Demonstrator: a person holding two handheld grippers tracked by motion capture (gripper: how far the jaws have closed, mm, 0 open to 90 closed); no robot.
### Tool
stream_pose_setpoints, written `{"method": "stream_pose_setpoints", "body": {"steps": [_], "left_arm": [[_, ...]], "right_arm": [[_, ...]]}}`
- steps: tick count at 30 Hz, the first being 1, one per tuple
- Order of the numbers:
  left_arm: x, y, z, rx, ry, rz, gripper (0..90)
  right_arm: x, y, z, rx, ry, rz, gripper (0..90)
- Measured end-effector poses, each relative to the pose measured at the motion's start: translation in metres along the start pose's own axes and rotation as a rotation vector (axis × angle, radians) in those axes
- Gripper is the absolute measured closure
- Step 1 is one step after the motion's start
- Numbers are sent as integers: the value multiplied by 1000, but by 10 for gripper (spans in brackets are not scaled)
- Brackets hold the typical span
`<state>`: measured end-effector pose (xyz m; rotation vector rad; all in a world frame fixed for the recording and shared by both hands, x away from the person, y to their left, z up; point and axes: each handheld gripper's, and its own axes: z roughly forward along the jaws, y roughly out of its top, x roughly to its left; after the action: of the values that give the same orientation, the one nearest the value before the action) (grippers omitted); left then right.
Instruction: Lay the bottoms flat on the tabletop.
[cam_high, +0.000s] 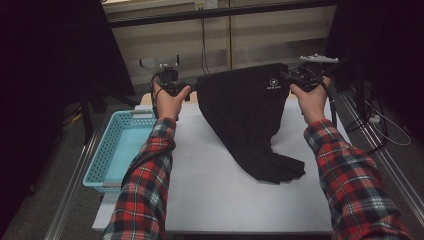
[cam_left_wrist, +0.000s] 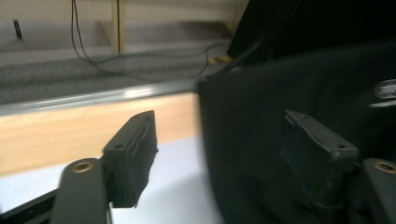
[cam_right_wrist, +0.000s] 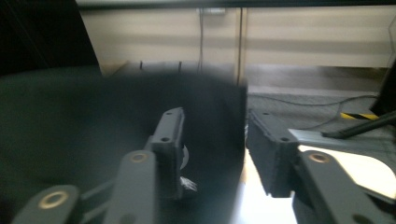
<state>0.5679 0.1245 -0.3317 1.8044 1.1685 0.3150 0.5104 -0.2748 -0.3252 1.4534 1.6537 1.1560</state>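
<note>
Plaid sleeves (cam_high: 145, 180) nearest the lens, rising to both grippers. White table (cam_high: 215, 200) below, black garment (cam_high: 245, 115) hanging between the jaws, lower end heaped on the table, top edge stretched level. Blue basket (cam_high: 117, 147) outboard of the left gripper (cam_high: 176, 86). Left jaws spread, garment edge (cam_left_wrist: 280, 140) lying inside them against one pad, unpinched. Right gripper (cam_right_wrist: 215, 149) likewise parted, cloth edge in the gap. For a clean release: part both pairs together, withdraw outward, avoid snagging the hem.
</note>
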Motion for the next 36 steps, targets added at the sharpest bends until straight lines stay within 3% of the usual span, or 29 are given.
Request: {"method": "stream_pose_setpoints", "body": {"steps": [2, 6, 9, 11, 15, 24, 31, 36], "left_arm": [[-1, -17, 3, 37, -18, 5, 238], [-5, -57, 7, 97, -47, 17, 196], [-12, -83, 4, 115, -67, 40, 187], [-16, -96, 0, 125, -81, 51, 185], [-26, -117, -9, 131, -100, 77, 166], [-46, -142, -34, 122, -144, 150, 155], [-53, -150, -37, 154, -152, 172, 149], [-56, -154, -35, 171, -162, 185, 146]], "right_arm": [[5, -13, -1, 53, 42, 3, 381], [9, -53, -16, 127, 99, -44, 349], [9, -82, -35, 152, 126, -47, 306], [12, -97, -47, 168, 153, -72, 284], [22, -121, -66, 189, 160, -128, 273], [46, -153, -93, 193, 202, -157, 263], [47, -164, -104, 196, 224, -150, 264], [48, -170, -115, 194, 271, -113, 365]]}}
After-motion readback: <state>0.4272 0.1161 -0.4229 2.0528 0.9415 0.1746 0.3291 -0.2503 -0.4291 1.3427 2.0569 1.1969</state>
